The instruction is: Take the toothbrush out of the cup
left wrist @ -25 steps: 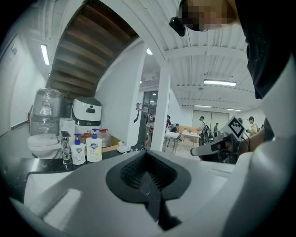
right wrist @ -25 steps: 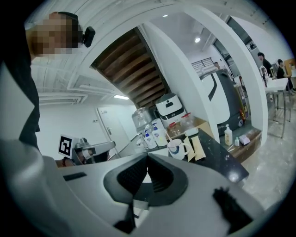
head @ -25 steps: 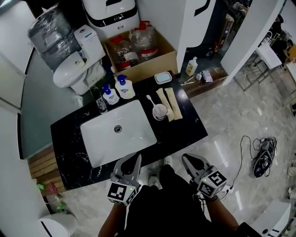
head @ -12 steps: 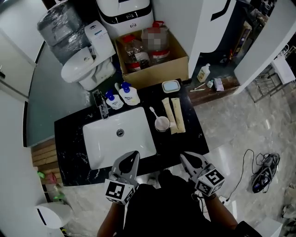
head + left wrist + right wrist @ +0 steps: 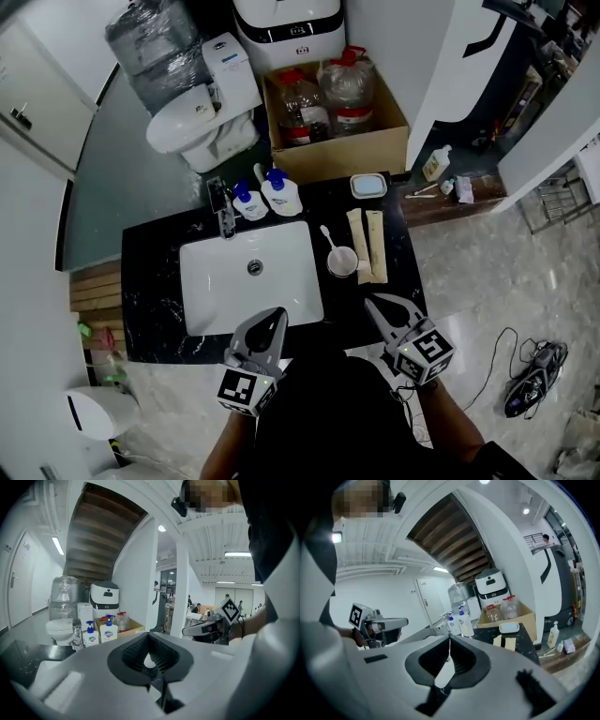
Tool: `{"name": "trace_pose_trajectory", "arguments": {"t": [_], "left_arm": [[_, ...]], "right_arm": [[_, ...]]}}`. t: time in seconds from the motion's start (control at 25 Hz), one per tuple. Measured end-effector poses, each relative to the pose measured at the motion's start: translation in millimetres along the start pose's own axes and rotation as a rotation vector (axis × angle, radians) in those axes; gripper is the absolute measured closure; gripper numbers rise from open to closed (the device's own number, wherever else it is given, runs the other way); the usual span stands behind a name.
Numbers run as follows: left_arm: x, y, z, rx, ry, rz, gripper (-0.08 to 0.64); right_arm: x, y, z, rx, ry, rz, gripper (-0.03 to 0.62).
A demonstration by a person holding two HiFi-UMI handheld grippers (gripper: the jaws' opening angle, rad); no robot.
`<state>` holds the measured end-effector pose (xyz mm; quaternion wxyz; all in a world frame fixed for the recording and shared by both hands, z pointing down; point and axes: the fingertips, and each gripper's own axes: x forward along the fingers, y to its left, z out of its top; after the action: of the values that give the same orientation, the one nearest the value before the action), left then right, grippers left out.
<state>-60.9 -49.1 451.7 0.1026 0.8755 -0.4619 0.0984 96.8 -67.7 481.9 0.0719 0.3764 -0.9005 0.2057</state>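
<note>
- Black marble counter (image 5: 155,291) with a white rectangular sink (image 5: 220,295) fills the middle of the head view; a white toilet (image 5: 183,141) and an open brown cardboard box (image 5: 342,155) stand behind it at 12 o'clock.
- One small white round cup (image 5: 343,262) stands on the counter just beside the sink's right edge, with one white toothbrush (image 5: 328,238) standing in it.
- From the left gripper (image 5: 277,315) the cup lies between 1 and 2 o'clock. From the right gripper (image 5: 373,302) it lies at 11 o'clock. Both grippers are at the counter's near edge, apart from the cup and touching nothing.
- Left gripper: its own view shows the jaws together at the tips, with nothing between them.
- Right gripper: its own view shows the jaws pressed together and empty.
- Counted on the counter: one cup and one toothbrush.
- Two flat beige packets (image 5: 367,246) lie side by side just right of the cup.
- Two white pump bottles with blue tops (image 5: 265,197) stand at the sink's far edge.
- One chrome tap (image 5: 225,214) and one pale blue soap dish (image 5: 368,186) complete the count.
- Two clear plastic water jugs with red caps (image 5: 323,98) sit in the box.
- The toothbrush's long axis runs from 5 o'clock to 11 o'clock in the head view. Its lower end sits in the cup, and its free end leans out over the rim toward 11 o'clock, toward the sink's far right corner.
</note>
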Motion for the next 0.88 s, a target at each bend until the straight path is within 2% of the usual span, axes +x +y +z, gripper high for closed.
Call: {"name": "trace_pose_trajectory", "arguments": {"t": [0.36, 0.52, 0.64, 0.88], "left_arm": [[-4, 19, 5, -0.006, -0.009, 0.001, 0.552], [-3, 26, 4, -0.011, -0.008, -0.009, 0.552], [-1, 32, 3, -0.017, -0.011, -0.016, 0.552], [1, 39, 1, -0.032, -0.011, -0.020, 0.552]], "right_arm": [[57, -22, 8, -0.051, 0.066, -0.063, 0.578], [85, -30, 7, -0.060, 0.105, -0.061, 0.577], [104, -34, 2, -0.071, 0.141, -0.049, 0.525], [130, -47, -16, -0.113, 0.226, -0.068, 0.495]]}}
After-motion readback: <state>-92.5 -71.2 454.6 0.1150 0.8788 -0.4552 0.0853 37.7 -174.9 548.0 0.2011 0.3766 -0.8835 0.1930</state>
